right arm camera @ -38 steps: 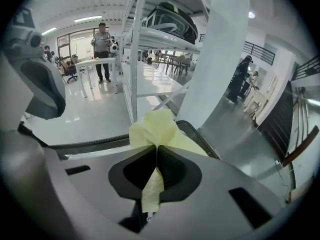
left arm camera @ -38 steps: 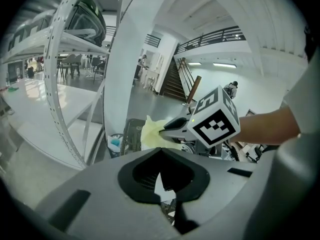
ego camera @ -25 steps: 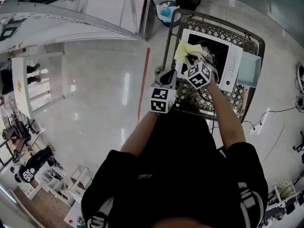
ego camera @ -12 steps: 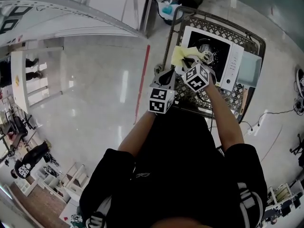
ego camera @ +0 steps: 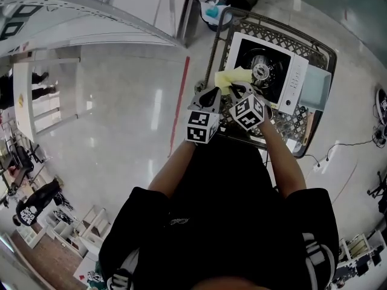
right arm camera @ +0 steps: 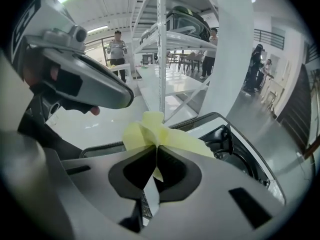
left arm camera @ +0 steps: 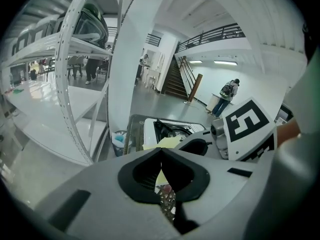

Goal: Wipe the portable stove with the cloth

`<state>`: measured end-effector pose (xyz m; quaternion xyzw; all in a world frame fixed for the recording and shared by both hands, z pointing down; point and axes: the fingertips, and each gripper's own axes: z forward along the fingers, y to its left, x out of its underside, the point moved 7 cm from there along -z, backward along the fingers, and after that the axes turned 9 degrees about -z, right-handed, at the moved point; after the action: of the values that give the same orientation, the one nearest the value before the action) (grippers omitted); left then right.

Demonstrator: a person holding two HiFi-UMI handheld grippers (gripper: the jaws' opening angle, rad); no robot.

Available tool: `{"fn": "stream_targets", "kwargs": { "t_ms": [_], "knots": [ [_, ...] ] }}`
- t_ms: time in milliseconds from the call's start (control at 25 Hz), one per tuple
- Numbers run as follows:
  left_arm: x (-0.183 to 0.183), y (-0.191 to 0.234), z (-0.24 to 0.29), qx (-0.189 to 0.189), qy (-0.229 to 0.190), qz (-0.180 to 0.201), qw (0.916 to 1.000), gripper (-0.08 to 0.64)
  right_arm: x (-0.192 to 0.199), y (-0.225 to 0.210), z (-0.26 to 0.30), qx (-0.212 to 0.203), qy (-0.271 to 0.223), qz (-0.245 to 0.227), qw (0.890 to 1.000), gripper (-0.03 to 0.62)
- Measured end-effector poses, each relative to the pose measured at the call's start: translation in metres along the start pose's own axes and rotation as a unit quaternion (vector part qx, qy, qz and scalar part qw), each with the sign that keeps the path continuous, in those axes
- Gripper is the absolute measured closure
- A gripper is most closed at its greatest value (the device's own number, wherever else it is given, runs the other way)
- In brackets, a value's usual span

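A white square portable gas stove with a black burner well (ego camera: 271, 66) sits on a dark metal lattice table (ego camera: 301, 123), its control strip along the far right side and a pale grey-blue flat tray (ego camera: 316, 87) just beside that edge. A pale yellow crumpled cloth (ego camera: 225, 77) lies at the stove's near left corner, partly over the white frame and partly out over the lattice. The right gripper (ego camera: 237, 90), with its black-and-white marker cube behind, reaches to that corner; in the right gripper view its two dark jaws are pressed together on a fold of the cloth, which bunches up above the tips and spreads toward the burner well. The left gripper (ego camera: 211, 95) hangs just beside it on the left, over the table's near left edge. In the left gripper view its jaws meet at the tips with nothing between them, and the cloth and stove show beyond them; whether the tips touch the cloth cannot be told. The person's forearms run down from both grippers to a black shirt. Past the table's far corner stands a small bin with a blue liner (ego camera: 212, 12), and a red line (ego camera: 181, 103) runs along the glossy pale floor to the left.
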<state>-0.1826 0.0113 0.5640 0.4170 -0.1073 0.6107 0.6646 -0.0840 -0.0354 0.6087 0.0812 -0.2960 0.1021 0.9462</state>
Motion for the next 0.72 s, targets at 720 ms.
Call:
{"fn": "stream_targets", "kwargs": {
  "t_ms": [720],
  "knots": [
    [0.003, -0.015, 0.007, 0.009, 0.016, 0.015, 0.9997, 0.543, 0.046, 0.033, -0.02, 0.007, 0.004, 0.042, 0.999, 0.578]
  ]
}}
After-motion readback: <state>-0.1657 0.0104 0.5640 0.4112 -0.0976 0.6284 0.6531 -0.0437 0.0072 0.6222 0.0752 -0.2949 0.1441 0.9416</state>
